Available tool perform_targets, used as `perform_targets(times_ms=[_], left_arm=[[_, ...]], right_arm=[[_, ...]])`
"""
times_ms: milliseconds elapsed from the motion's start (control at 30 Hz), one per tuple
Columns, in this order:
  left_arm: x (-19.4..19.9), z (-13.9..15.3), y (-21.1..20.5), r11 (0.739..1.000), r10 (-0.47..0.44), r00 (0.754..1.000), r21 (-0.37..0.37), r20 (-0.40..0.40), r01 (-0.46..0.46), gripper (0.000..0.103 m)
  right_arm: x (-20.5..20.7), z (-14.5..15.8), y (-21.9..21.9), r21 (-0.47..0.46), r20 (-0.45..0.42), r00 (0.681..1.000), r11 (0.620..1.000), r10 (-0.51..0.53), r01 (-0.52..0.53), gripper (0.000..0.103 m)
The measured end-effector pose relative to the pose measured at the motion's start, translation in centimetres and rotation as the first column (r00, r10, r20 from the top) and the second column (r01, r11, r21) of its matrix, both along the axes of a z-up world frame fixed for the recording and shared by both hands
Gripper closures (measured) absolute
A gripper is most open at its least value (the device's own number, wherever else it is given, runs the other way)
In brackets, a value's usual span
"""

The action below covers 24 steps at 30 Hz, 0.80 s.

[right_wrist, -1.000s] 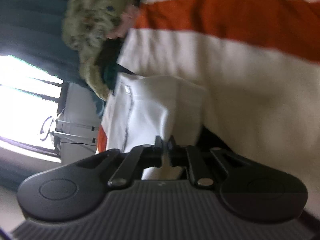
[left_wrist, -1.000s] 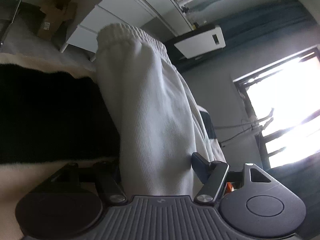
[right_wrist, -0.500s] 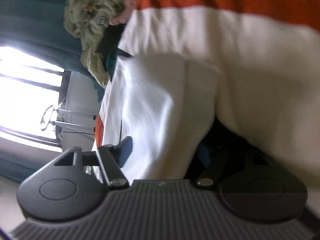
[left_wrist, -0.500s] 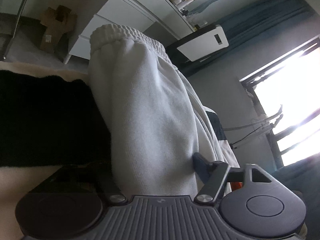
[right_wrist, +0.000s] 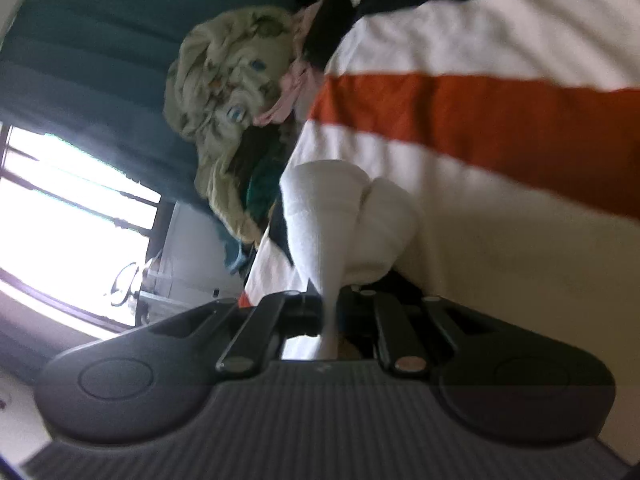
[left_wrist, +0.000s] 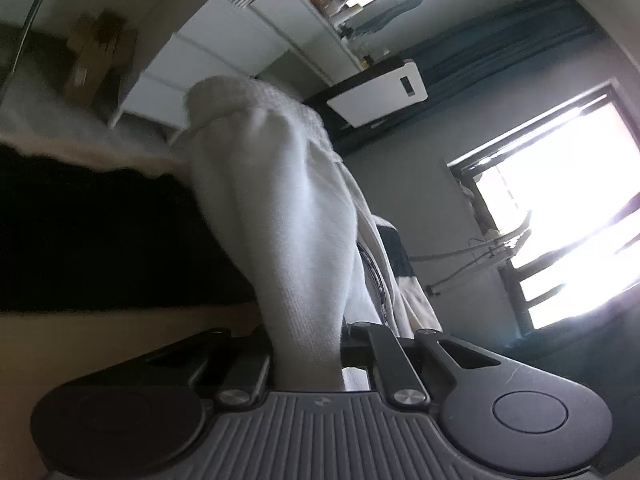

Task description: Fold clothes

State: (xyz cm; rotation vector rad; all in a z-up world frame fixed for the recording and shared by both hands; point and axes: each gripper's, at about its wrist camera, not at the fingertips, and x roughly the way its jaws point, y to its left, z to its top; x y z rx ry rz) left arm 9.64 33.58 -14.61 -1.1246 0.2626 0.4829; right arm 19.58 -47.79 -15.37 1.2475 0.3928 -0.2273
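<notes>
White garment (left_wrist: 280, 216) bunches over the striped blanket (right_wrist: 500, 128). Left gripper (left_wrist: 308, 344) and right gripper (right_wrist: 330, 304) each pinch its fabric. No writing is legible.

Your left gripper (left_wrist: 306, 350) is all matte black plastic up front, with a ribbed dark grey housing filling the near edge of its view. Two flat black link bars run back to shiny round silver screws, and each side flares into a rounded paddle with a raised circular disc on it. A tiny pale logo sits mid-housing. Your right gripper (right_wrist: 328, 312) is the same build: ribbed grey body, black bars, round paddles with discs, though one of its screws looks coppery.
</notes>
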Motion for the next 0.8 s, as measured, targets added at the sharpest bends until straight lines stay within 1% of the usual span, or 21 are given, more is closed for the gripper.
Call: perform_targets(times_ms=[67,100,133,200,233,267,333,400,433,467,500,533,567,600,633,767,800], left_arm=[[-1.4,0.3,-0.3,0.999,-0.032,0.999,-0.021,0.008,0.032,0.096],[-2.0,0.4,-0.6,0.998,-0.054,0.999,-0.024,0.003,0.054,0.096],[-2.4,0.5,-0.9,0.997,-0.074,0.997,-0.025,-0.013,0.073,0.096],[-3.2,0.4,-1.5,0.994,-0.106,0.993,-0.034,-0.055,0.104,0.096],[-3.5,0.4,-1.8,0.992,-0.122,0.990,-0.039,-0.076,0.119,0.096],[-3.8,0.4,-2.0,0.991,-0.131,0.986,-0.046,-0.099,0.127,0.094],[-4.0,0.3,-2.1,0.989,-0.139,0.980,-0.061,-0.142,0.131,0.091],[-4.0,0.3,-2.2,0.988,-0.151,0.974,-0.068,-0.170,0.141,0.087],[-4.1,0.3,-2.3,0.987,-0.153,0.971,-0.068,-0.182,0.143,0.080],[-4.3,0.5,-2.4,0.988,-0.153,0.969,-0.063,-0.194,0.143,0.076],[-4.4,0.8,-2.6,0.988,-0.154,0.967,-0.057,-0.204,0.145,0.075],[-4.6,1.1,-2.8,0.987,-0.157,0.965,-0.054,-0.212,0.149,0.067],[-4.9,1.4,-3.1,0.987,-0.160,0.962,-0.054,-0.221,0.152,0.051],[-5.1,1.7,-3.3,0.986,-0.164,0.959,-0.053,-0.229,0.156,0.043],[-5.4,2.2,-3.7,0.986,-0.166,0.958,-0.042,-0.234,0.161,0.032],[-6.9,4.1,-5.7,0.982,-0.172,0.955,0.040,-0.243,0.187,0.022],[-7.2,4.7,-6.4,0.979,-0.169,0.954,0.073,-0.247,0.193,0.022]], right_arm=[[-1.9,0.2,-1.1,0.031,-0.012,1.000,0.999,-0.028,0.028,0.093],[-3.1,0.4,-1.6,0.032,-0.015,0.999,0.999,-0.038,0.038,0.093],[-4.3,0.5,-2.1,0.035,-0.021,0.999,0.998,-0.049,0.050,0.093],[-6.0,-0.2,-2.9,0.065,-0.050,0.995,0.994,-0.082,0.085,0.093],[-6.9,-0.7,-3.4,0.086,-0.065,0.993,0.991,-0.097,0.102,0.093],[-7.8,-1.8,-3.6,0.133,-0.087,0.991,0.984,-0.105,0.116,0.093],[-9.0,-3.8,-3.8,0.197,-0.189,0.977,0.971,-0.098,0.135,0.090],[-10.0,-5.2,-3.7,0.251,-0.269,0.958,0.954,-0.095,0.165,0.089],[-10.6,-5.8,-3.7,0.297,-0.272,0.957,0.937,-0.104,0.186,0.087],[-11.0,-6.1,-3.8,0.332,-0.262,0.959,0.923,-0.110,0.197,0.080],[-11.3,-6.4,-3.9,0.357,-0.249,0.962,0.913,-0.113,0.200,0.061],[-11.5,-6.6,-3.9,0.378,-0.236,0.965,0.903,-0.116,0.201,0.052],[-11.7,-6.6,-3.8,0.385,-0.219,0.969,0.902,-0.116,0.194,0.038],[-11.6,-6.6,-3.7,0.389,-0.207,0.973,0.903,-0.106,0.182,0.034],[-11.5,-6.7,-3.5,0.394,-0.195,0.976,0.904,-0.097,0.169,0.034],[-9.9,-6.8,-3.5,0.394,-0.157,0.987,0.914,-0.040,0.100,0.034],[-9.5,-6.8,-3.5,0.390,-0.151,0.988,0.917,-0.025,0.083,0.034]])
